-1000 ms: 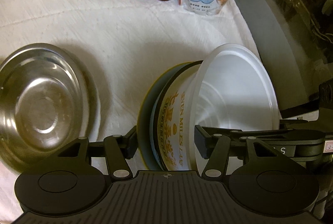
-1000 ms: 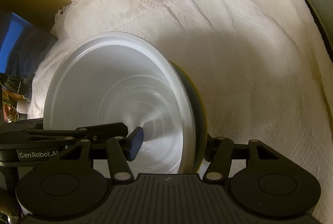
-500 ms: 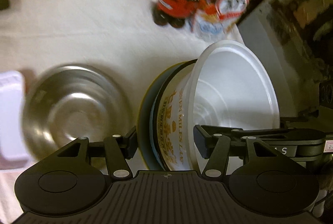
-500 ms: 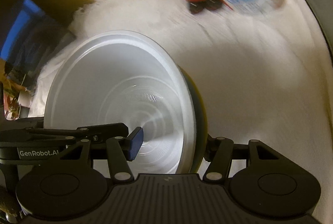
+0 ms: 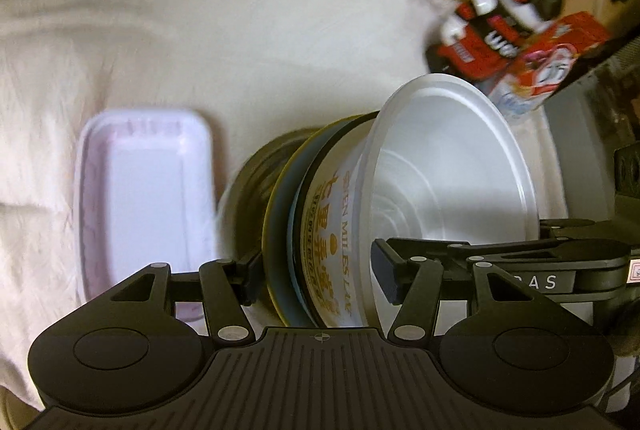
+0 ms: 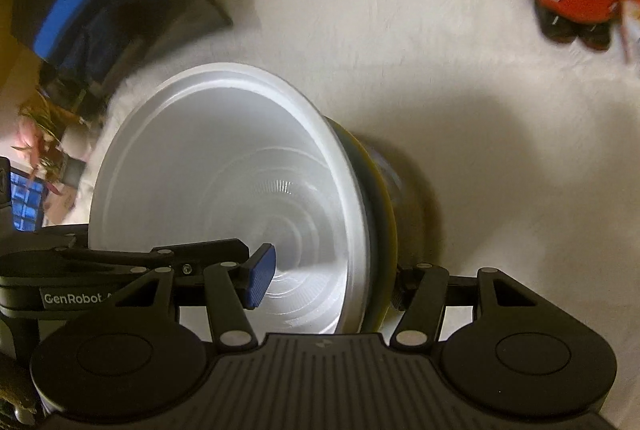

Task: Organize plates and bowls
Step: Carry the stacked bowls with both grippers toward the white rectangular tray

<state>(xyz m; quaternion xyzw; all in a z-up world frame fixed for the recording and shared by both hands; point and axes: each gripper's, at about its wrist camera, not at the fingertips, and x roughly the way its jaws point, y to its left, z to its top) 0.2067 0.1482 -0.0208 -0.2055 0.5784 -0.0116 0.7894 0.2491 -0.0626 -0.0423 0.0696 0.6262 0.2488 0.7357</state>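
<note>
A nested stack of bowls (image 5: 400, 198) hangs tilted on its side above the white cloth (image 5: 280, 42), gripped from 2 sides at once. The innermost is a white bowl (image 6: 224, 190) with ringed ridges in its bottom; around it sits a printed bowl (image 5: 328, 230) with gold lettering, and outside that a dark bowl with a yellow rim (image 5: 276, 230). The left gripper (image 5: 320, 274) has its jaws pinching the stack's near wall: 1 finger reaches inside the white bowl and the other presses on the dark outer side. The right gripper (image 6: 332, 282) holds the same stack in the same way, its blue-padded finger (image 6: 260, 278) inside the white bowl and the other finger against the yellow-rimmed outside; its jaws are partly spread, clamped on the stacked walls. Each camera also shows the other gripper's arm reaching into the white bowl from the side. In the left wrist view, a pale rectangular tray (image 5: 144, 198) lies flat on the cloth to the left of the stack, just beside it. Beyond the stack to the upper right, near the cloth's fringed edge, a red and black figure-shaped bottle (image 5: 492, 26) stands next to a red cereal packet (image 5: 548, 62). The background is smeared with motion blur in both views, while the stack and both grippers look sharp.
</note>
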